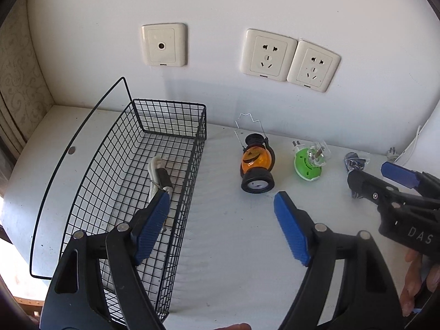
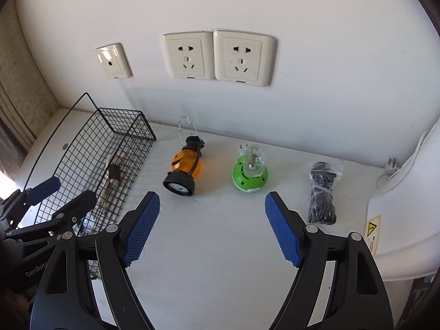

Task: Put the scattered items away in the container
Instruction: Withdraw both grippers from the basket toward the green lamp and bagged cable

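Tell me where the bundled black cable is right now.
In the right wrist view the bundled black cable lies on the white tabletop at the right, beside the green plug-in light and below the wall sockets, outside the wire basket.

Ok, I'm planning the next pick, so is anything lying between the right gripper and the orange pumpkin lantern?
Nothing visible does. The open right gripper faces bare white tabletop up to the orange pumpkin lantern lying on its side. The green round plug-in light sits apart to the lantern's right, the black wire basket to its left.
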{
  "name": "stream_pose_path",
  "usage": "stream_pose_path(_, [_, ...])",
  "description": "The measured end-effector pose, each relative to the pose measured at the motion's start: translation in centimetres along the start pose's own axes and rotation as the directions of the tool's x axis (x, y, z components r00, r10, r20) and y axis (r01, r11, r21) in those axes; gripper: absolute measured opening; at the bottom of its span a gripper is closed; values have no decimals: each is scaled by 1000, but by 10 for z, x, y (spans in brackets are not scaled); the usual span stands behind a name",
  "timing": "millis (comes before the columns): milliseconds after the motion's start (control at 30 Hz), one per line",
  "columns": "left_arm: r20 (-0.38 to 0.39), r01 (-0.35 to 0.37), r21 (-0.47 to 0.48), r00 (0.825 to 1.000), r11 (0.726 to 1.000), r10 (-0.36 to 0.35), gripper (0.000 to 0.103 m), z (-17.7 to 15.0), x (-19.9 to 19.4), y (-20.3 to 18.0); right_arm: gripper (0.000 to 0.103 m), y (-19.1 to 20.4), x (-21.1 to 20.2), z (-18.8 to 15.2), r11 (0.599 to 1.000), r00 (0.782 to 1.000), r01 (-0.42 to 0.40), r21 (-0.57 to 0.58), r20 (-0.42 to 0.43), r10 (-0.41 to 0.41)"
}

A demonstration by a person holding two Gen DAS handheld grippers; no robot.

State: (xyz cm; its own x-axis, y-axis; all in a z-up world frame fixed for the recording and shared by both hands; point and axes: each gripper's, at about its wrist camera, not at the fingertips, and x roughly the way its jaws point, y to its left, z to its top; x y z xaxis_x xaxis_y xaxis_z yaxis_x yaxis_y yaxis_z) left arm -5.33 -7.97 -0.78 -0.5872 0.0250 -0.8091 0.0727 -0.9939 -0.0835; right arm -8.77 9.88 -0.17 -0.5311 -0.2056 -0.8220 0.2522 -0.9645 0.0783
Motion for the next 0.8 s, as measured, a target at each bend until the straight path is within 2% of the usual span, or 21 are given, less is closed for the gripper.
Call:
stream_pose_path(400, [-11,34,69,999,997,-34,75,9,15,-44,79,-53,-6,-7,996,999,53,77,-2,-53])
stream_pose_path(800, [-23,74,121,997,990,-71,75,15,31,-84,79,-90,-5,-12,986,995,96,140,-14,-95])
